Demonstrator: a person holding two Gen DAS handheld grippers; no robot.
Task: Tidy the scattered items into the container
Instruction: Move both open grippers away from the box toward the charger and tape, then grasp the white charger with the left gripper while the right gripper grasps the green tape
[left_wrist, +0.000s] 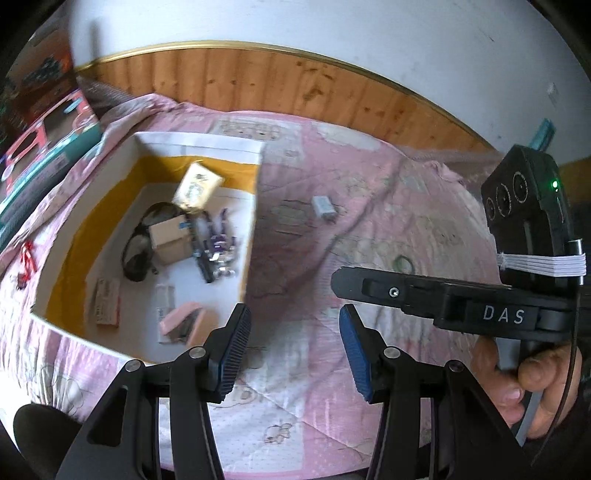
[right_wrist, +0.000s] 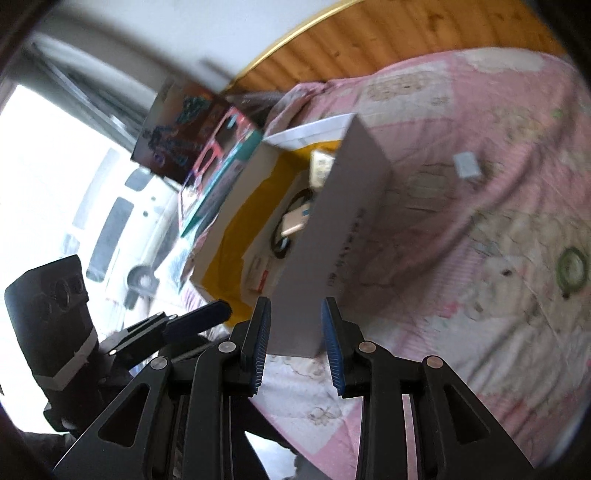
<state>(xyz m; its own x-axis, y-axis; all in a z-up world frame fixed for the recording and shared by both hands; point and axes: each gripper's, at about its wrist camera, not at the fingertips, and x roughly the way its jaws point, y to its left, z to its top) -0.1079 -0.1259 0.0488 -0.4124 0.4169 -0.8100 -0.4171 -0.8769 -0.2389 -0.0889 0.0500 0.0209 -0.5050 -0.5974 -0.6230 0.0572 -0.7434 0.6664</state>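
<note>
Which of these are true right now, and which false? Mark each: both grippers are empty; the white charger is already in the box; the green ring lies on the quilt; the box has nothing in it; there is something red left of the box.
1. Both grippers are empty. True: the left gripper and the right gripper stand open with nothing between the fingers.
2. The white charger is in the box. False: the white charger lies on the pink quilt, right of the box.
3. The green ring lies on the quilt. True: the green ring rests there, outside the box.
4. The box has nothing in it. False: it holds several items, among them a small cardboard carton.
5. Something red lies left of the box. True: a red ribbon.
</note>
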